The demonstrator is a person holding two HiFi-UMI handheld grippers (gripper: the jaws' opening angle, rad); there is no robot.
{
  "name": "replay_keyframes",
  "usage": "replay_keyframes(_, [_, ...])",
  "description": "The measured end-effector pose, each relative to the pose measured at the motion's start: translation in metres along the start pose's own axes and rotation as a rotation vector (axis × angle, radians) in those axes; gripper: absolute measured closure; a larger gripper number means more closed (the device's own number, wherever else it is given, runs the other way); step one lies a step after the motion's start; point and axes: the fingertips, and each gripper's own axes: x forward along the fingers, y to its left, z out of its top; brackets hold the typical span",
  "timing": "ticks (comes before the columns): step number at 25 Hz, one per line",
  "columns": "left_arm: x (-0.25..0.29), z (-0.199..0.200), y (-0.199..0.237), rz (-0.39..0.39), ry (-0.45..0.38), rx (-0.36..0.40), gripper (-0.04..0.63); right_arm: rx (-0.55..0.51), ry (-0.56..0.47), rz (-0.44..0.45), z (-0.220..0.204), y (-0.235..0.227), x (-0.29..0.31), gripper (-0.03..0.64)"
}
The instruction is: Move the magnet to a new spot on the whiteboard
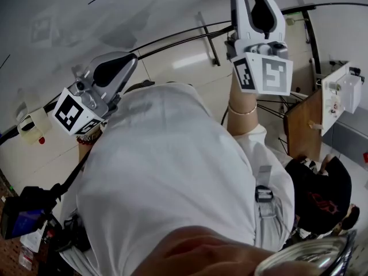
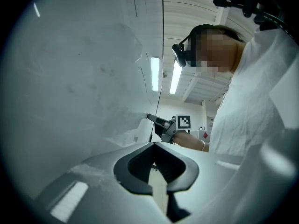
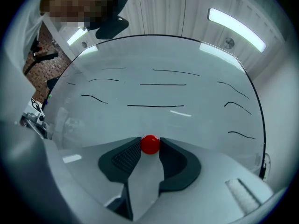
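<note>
Right gripper (image 3: 150,146) fingers pinch red magnet (image 3: 150,144) on whiteboard (image 3: 163,69); left gripper (image 2: 154,147) fingers pressed together; magnet mostly hidden in head view

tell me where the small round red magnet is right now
In the right gripper view the small round red magnet sits low centre, clamped between the jaw tips of the right gripper, before the white whiteboard and below its black marker lines.

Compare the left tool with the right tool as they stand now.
The right tool is shut on the red magnet at the whiteboard, while the left tool is shut on nothing. In the head view, the right tool points straight up the board, and the left tool sits lower and tilted. Both are grey and have their jaws closed.
</note>
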Motion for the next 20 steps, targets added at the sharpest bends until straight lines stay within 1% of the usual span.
replay_keyframes(3, [0.0,-0.013,-0.001,-0.034,0.028,-0.01,0.589,-0.001,-0.013,-0.013,0.0,-0.001,-0.003,0.492])
replay_keyframes(5, [0.011,-0.019,-0.005,-0.051,0.043,-0.022,0.589,0.01,-0.011,-0.019,-0.001,-0.009,-0.012,0.491])
replay_keyframes(7, [0.024,-0.019,-0.008,-0.068,0.038,-0.042,0.589,0.023,-0.005,-0.025,-0.001,-0.017,-0.027,0.491])
replay_keyframes(10, [0.035,-0.02,-0.011,-0.092,0.044,-0.06,0.589,0.033,0.02,-0.067,-0.002,-0.023,-0.059,0.491])
replay_keyframes(13, [0.034,-0.033,-0.022,-0.131,0.098,-0.058,0.589,0.068,0.04,-0.123,-0.013,-0.026,-0.106,0.491])
replay_keyframes(14, [0.033,-0.036,-0.024,-0.13,0.106,-0.061,0.589,0.084,0.046,-0.131,-0.018,-0.027,-0.12,0.491])
replay_keyframes(16, [0.032,-0.033,-0.016,-0.091,0.102,-0.051,0.589,0.129,0.048,-0.104,-0.023,-0.027,-0.135,0.491])
replay_keyframes(18, [0.03,-0.028,-0.002,-0.036,0.117,0.013,0.589,0.158,0.05,-0.033,-0.028,-0.022,-0.13,0.491])
replay_keyframes(20, [0.019,-0.031,0.011,0.02,0.175,0.085,0.589,0.153,0.052,0.059,-0.031,-0.009,-0.111,0.491])
